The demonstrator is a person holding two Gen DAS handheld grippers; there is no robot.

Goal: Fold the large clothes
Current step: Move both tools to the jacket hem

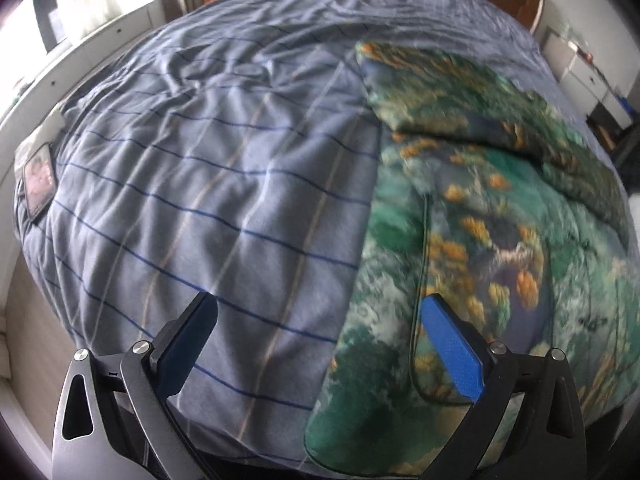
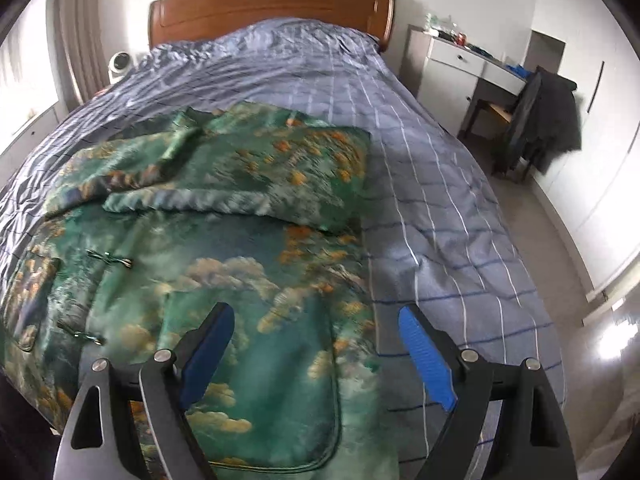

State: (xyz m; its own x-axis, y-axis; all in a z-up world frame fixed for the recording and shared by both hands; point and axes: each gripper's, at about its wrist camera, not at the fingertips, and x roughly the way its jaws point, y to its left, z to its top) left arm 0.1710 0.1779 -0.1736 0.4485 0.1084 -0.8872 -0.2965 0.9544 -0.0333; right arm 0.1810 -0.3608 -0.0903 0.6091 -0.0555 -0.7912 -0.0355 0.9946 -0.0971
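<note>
Both tongs stand wide open with nothing between their blue pads: the left tongs (image 1: 320, 344) hang over the near left edge of the garment, the right tongs (image 2: 316, 354) over its near right part, one pad above a patch pocket (image 2: 276, 380). The garment, a green jacket (image 2: 208, 256) printed with clouds and orange foliage, lies spread flat on the bed, frog fastenings (image 2: 112, 258) down its front. Its sleeves (image 2: 248, 168) are folded across the upper part. Under it lies a blue-grey checked duvet (image 2: 440, 184) below a wooden headboard (image 2: 272, 4). A white desk (image 2: 460, 56) and a chair draped with dark clothing (image 2: 544, 120) stand at the right.
</note>
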